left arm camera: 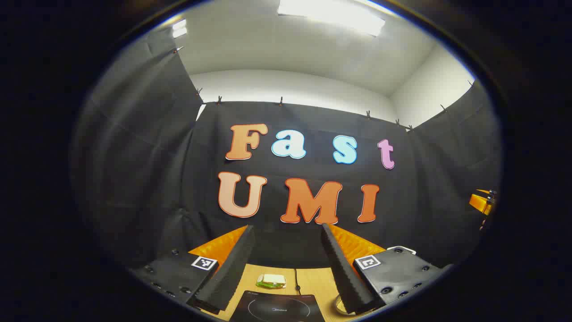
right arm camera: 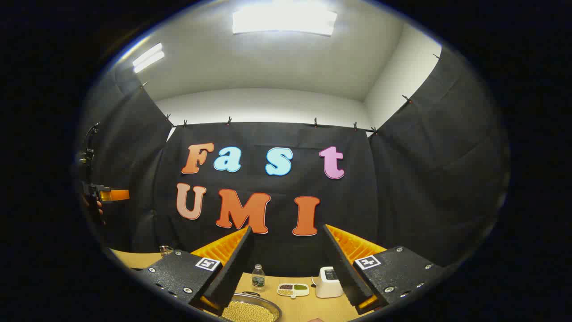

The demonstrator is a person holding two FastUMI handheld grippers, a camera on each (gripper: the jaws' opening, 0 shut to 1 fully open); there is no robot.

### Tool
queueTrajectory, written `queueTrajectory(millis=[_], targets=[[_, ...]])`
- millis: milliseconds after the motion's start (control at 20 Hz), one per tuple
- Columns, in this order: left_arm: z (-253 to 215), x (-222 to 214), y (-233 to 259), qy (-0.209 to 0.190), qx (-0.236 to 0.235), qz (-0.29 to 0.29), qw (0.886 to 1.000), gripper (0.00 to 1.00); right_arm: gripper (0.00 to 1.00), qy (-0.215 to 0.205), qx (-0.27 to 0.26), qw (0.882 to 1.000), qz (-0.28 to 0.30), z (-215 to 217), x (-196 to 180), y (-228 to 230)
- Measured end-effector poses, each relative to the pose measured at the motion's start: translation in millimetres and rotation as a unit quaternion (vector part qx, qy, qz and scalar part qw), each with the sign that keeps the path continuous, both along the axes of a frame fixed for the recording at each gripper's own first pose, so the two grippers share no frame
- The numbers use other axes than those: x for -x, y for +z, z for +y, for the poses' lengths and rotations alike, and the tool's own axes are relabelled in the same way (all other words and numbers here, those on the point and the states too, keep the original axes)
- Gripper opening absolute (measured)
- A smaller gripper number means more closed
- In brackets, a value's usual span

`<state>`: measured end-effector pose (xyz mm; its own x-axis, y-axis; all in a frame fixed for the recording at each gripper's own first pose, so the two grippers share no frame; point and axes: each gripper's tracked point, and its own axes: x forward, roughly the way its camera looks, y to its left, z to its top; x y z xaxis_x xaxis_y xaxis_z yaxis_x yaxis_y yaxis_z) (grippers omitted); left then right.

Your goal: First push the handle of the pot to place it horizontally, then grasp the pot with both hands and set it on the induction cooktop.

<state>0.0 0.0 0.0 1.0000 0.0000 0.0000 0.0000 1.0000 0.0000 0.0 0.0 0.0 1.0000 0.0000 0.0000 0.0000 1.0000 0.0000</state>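
Below the right claw [right arm camera: 286, 268], pot [right arm camera: 250, 309] handle direction seems hidden.

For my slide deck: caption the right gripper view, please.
Open right claw raised above a pot of beans, with bottle, sectioned dish and white appliance on the table behind.

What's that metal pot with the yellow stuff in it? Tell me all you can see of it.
In the right gripper view, the pot sits low on the wooden table, seen between the open right tongs. It looks like shiny metal with a round rim, holds small pale yellow beans, and has a dark handle at its far rim. Its lower part is cut off. Nothing grips it.
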Motion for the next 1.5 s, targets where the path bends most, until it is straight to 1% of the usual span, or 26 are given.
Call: queueTrajectory(millis=[50,150,200,250,300,550,750,900,1000,1200,1350,1500], targets=[[-1.0,-1.0,0.7,-0.002,0.001,-0.002,1.0,0.97,0.96,-0.002,0.0,1.0,0.0,-1.9,0.6,-1.8],[1.3,-1.4,1.2,-0.002,-0.001,-0.005,1.0,0.96,0.96,-0.005,0.007,1.0,-0.002,-3.8,-0.3,-3.4],[2.6,-0.6,2.6,-0.002,-0.001,-0.009,1.0,0.96,0.94,-0.006,0.01,1.0,-0.003,-2.8,-1.3,-3.3],[2.8,0.2,4.3,-0.004,0.002,-0.013,1.0,0.97,0.96,-0.007,0.011,1.0,-0.002,-1.8,-2.7,-4.0],[4.1,0.2,5.6,-0.005,0.006,-0.017,1.0,0.97,0.94,-0.008,0.011,1.0,0.0,-0.6,-2.6,-4.4],[20.7,-4.6,17.6,0.012,0.006,-0.036,0.999,0.96,0.94,-0.01,0.008,1.0,0.0,4.6,-4.4,-2.3],[19.6,-3.5,27.7,0.003,0.014,-0.064,0.998,0.96,0.94,0.001,0.003,1.0,-0.001,14.0,-7.1,-2.1],[27.3,-3.7,30.6,0.01,0.014,-0.082,0.996,0.95,0.94,0.001,0.004,1.0,-0.002,17.7,-9.0,-4.0],[29.5,-5.5,26.5,0.011,0.008,-0.08,0.997,0.97,0.94,0.001,0.003,1.0,0.001,19.9,-11.5,-5.9],[28.1,-12.5,15.3,0.006,0.007,-0.066,0.998,0.96,0.94,0.009,-0.009,1.0,0.006,30.0,-14.5,-11.2],[28.9,-17.1,3.2,0.0,0.01,-0.05,0.999,0.97,0.94,0.019,-0.013,1.0,0.019,42.0,-17.1,-26.2],[33.1,-21.4,-4.7,0.003,-0.004,-0.032,0.999,0.96,0.94,0.027,-0.024,0.999,0.039,52.4,-16.7,-42.7]])
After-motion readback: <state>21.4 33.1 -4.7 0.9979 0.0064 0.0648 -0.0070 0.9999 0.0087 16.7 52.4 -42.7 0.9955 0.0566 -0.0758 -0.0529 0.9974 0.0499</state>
